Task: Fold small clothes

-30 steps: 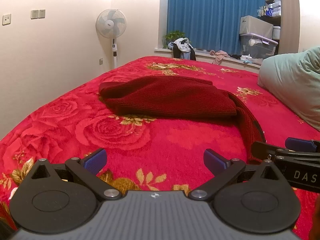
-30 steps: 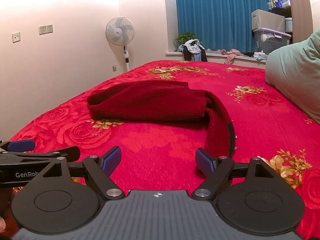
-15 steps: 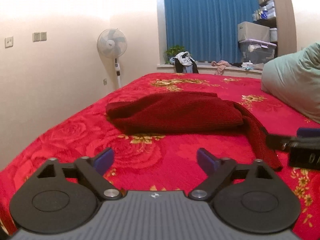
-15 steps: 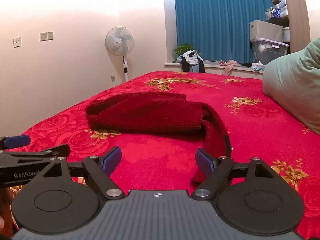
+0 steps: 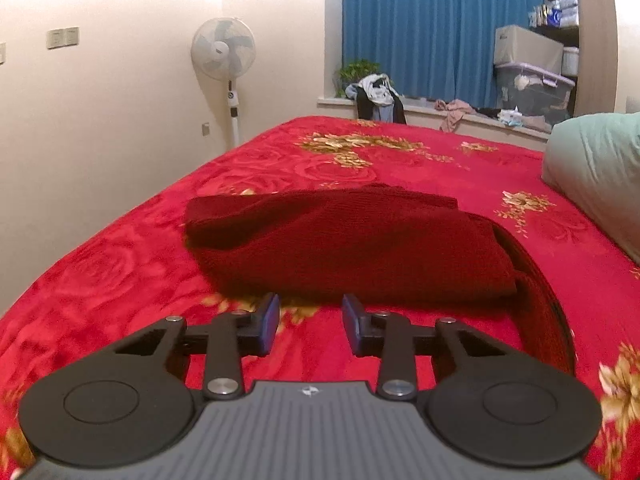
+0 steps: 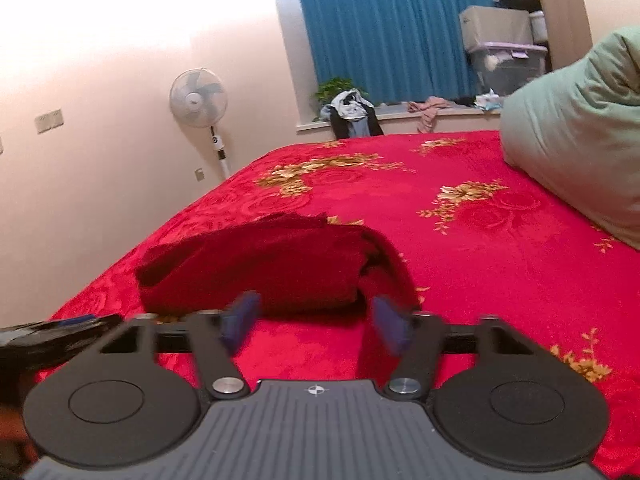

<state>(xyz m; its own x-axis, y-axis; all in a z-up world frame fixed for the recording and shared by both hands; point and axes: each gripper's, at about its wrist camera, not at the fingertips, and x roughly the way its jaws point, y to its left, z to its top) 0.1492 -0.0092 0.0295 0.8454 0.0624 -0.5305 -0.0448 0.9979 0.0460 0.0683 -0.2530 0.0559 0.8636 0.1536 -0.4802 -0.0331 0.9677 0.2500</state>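
No readable writing; dark red knit garment (image 5: 352,248) folded on bedspread (image 5: 400,160).

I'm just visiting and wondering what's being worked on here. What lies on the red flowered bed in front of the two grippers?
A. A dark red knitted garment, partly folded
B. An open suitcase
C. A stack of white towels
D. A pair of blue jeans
A: a dark red knitted garment lies folded over on the bed, a strip trailing toward the camera.
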